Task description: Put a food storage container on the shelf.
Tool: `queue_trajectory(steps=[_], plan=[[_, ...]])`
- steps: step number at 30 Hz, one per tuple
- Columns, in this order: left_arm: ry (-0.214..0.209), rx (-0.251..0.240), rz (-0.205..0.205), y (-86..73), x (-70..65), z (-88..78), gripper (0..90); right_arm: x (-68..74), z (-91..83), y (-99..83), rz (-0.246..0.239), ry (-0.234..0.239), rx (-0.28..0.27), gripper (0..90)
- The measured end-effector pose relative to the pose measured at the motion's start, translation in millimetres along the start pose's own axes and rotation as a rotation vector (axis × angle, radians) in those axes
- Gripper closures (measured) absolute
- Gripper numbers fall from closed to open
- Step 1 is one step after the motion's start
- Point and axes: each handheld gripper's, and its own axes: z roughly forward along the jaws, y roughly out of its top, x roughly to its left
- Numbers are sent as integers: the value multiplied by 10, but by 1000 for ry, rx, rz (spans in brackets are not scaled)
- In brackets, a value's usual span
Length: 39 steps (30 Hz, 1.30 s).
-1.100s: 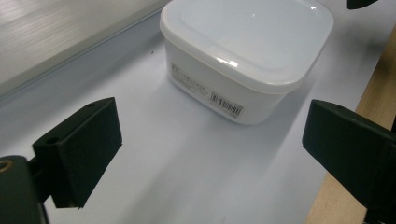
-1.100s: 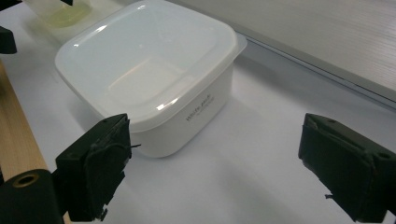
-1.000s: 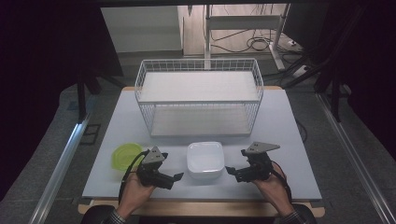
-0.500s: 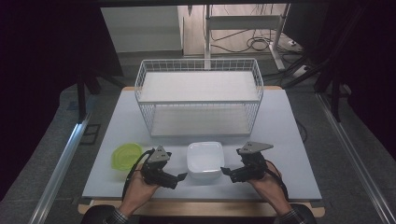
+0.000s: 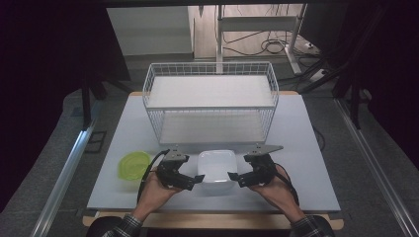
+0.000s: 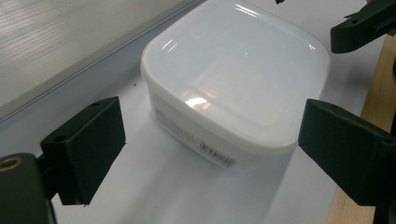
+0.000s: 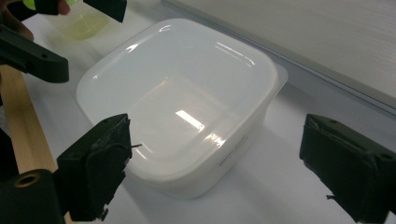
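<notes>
jaws of both grippers open, now closer beside white container, right's just narrowing

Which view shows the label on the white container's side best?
The left gripper view: the label on the white container faces it, though blurred. The right gripper view shows faint print on another side; from the high view the container is small, sides unreadable.

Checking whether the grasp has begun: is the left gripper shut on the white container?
No, the left gripper stands open, its jaws apart from the container.
</notes>
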Motion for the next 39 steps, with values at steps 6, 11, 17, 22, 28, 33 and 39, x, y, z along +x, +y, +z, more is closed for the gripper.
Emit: queue_trajectory(steps=[6,11,17,22,28,33,39], plan=[[-48,25,-39,15,70,131,70,-56,108,27,21,37,30,120],[-117,32,-102,37,115,247,73,-111,247,68,60,99,55,141],[-163,61,-120,23,97,280,67,-104,266,78,101,136,86,159],[-98,101,-67,47,-60,207,79,-33,185,49,118,134,117,249],[-28,66,-95,48,-131,28,435,-3,-34,42,156,50,84,550],[-3,22,-148,44,-138,-30,598,-80,-115,-26,289,86,11,698],[33,-30,-175,39,-131,-75,693,-58,-139,-22,283,54,-36,760]])
